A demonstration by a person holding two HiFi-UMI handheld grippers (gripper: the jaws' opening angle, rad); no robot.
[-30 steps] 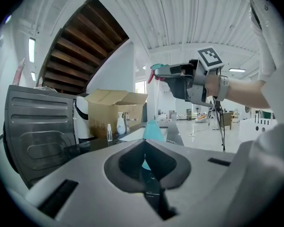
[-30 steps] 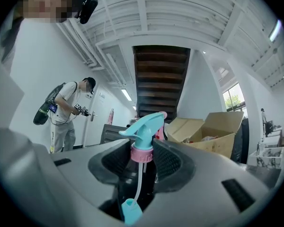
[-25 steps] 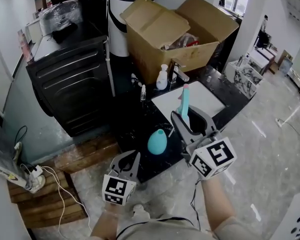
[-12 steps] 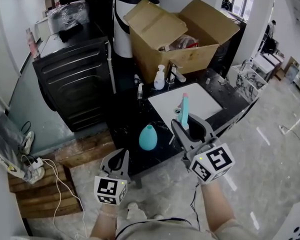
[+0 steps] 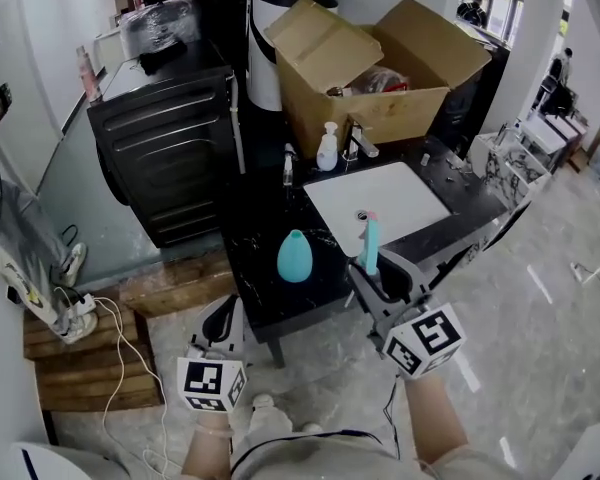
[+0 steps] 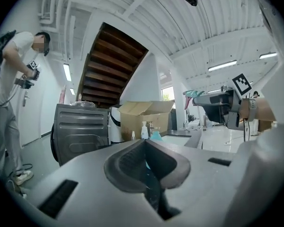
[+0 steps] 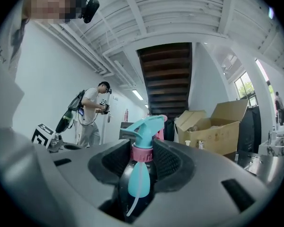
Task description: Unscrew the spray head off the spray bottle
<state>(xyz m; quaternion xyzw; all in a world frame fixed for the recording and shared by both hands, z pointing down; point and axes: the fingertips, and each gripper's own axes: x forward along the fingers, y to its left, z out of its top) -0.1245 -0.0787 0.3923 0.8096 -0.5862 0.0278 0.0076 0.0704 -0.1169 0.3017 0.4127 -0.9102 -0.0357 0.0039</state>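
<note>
**Head off and held in right gripper; bottle stands on surface**

Head view. Spray head (image 5: 368, 240) clamped upright in the right gripper (image 5: 380, 264), jaws partly apart around it, seen against the near edge of the black surface (image 5: 255, 223), in front of the white sink (image 5: 400, 196). Bottle (image 5: 294, 256) standing headless on that surface, apart from the head and to its left. Left gripper (image 5: 226, 314) low, off the surface, well apart from the bottle. Judging by this, unscrewing done; parking the head looks like the remaining move. Best done by carrying it over a bare patch beside the bottle, short of the sink, lowering until it rests, and only then opening. Wide berth around the bottle: light, narrow-topped, probably easy to knock over.

Left gripper view. Jaws pressed together, nothing between them. Bottle small and far beyond the tips, on the surface ahead. No part here unless the bottle needs steadying.

Right gripper view. Pads (image 7: 166, 160) pressing on the pink collar (image 7: 142, 153) and the part just below it, nozzle (image 7: 154, 122) rising above the jaws, thin tube (image 7: 135, 203) hanging down between them. Worth minding that tube: likely to touch down first and tip the head, so better laid on its side than stood up. Firm hold until then; smooth plastic apt to slip.
</note>
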